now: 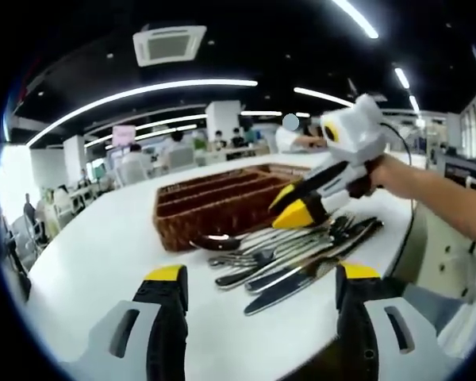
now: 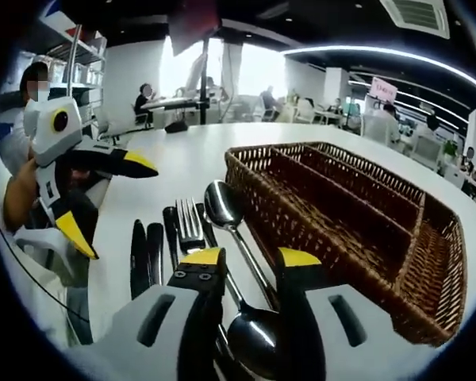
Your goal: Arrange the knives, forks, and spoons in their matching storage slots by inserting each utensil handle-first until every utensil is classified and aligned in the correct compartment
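White table (image 1: pixel 103 246) carries the loose utensils (image 1: pixel 289 254) beside the wicker tray (image 2: pixel 357 214). Your right claw (image 2: pixel 250 258) straddles a spoon (image 2: pixel 234 230), seemingly ungripped; left claw (image 1: pixel 258 282) spread. Clench mid-handle, insert handle-first.

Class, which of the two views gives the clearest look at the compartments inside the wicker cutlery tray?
The right gripper view: the wicker tray lies close, seen from above, its long dividers and empty slots plain. The left gripper view shows the same tray farther off, at a low angle, partly behind the right claw.
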